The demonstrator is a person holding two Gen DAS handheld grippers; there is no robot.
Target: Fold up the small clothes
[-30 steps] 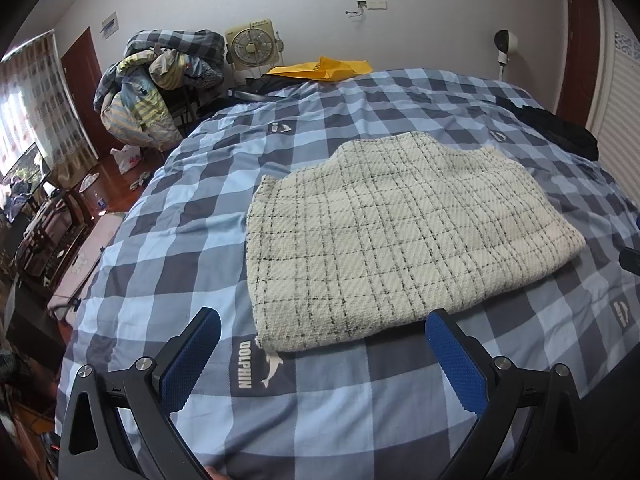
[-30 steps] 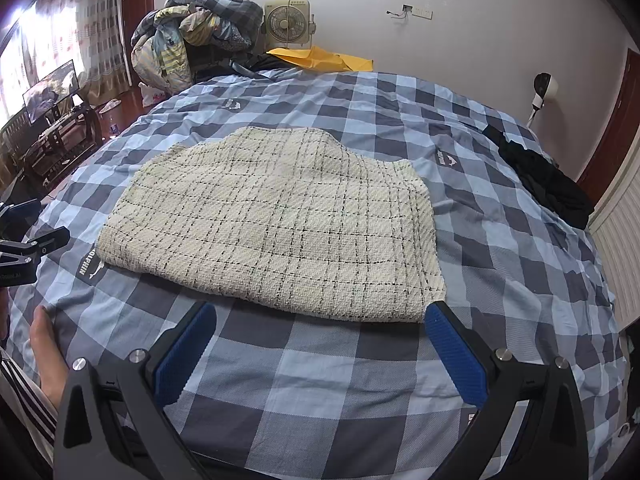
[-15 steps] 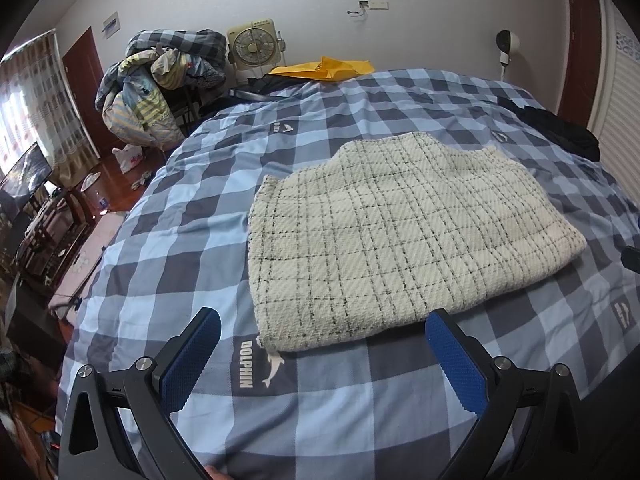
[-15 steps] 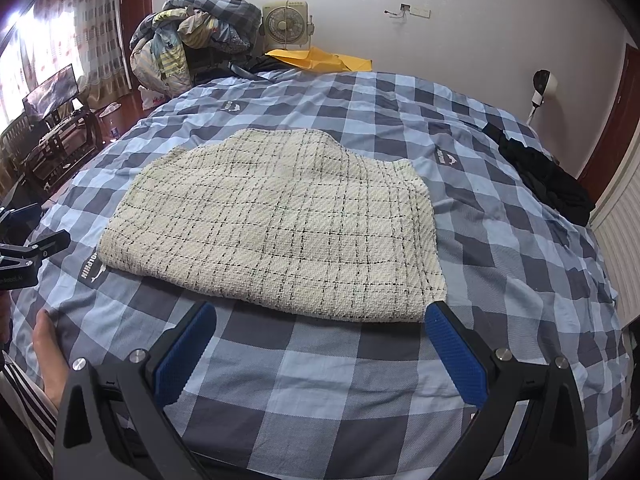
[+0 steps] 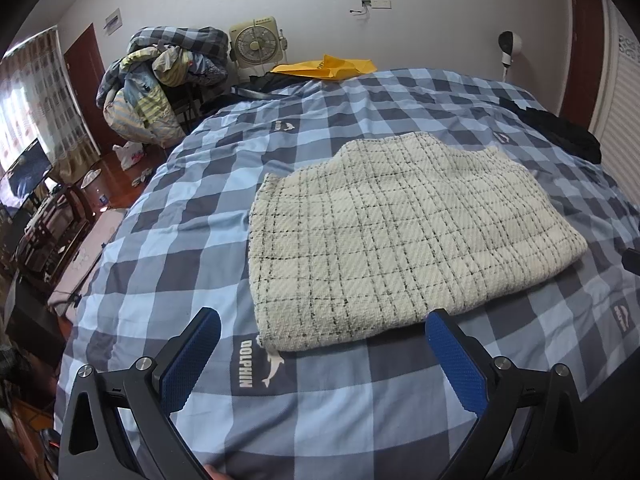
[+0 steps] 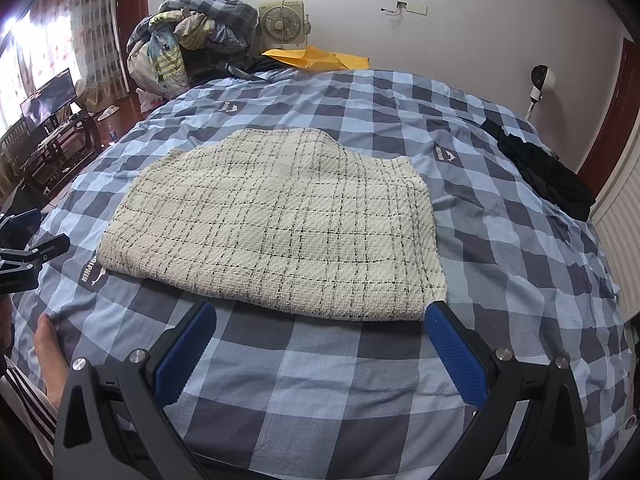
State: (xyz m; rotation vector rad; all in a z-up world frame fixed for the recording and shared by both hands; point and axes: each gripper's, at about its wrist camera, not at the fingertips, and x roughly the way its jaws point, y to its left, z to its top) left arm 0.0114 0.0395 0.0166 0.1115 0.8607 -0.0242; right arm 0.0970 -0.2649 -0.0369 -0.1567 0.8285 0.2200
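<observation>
A cream knitted garment with a thin black check (image 5: 392, 236) (image 6: 280, 224) lies flat and folded on the blue-and-grey checked bedspread (image 5: 320, 412) (image 6: 320, 380). My left gripper (image 5: 320, 324) hovers open just short of the garment's near left corner, nothing between its blue pads. My right gripper (image 6: 320, 316) is open too, its right pad at the garment's near right corner. The left gripper's body (image 6: 24, 256) shows at the left edge of the right wrist view.
A black garment (image 6: 544, 172) lies at the bed's far right. A yellow cloth (image 5: 326, 68) sits at the bed's head by a fan (image 5: 258, 44). A pile of bedding (image 5: 160, 84) stands on a chair at the left. A person's hand (image 6: 50, 356) rests on the bed's near edge.
Both views have edged slightly nearer the garment's near edge. The garment has not moved and both grippers stay open.
</observation>
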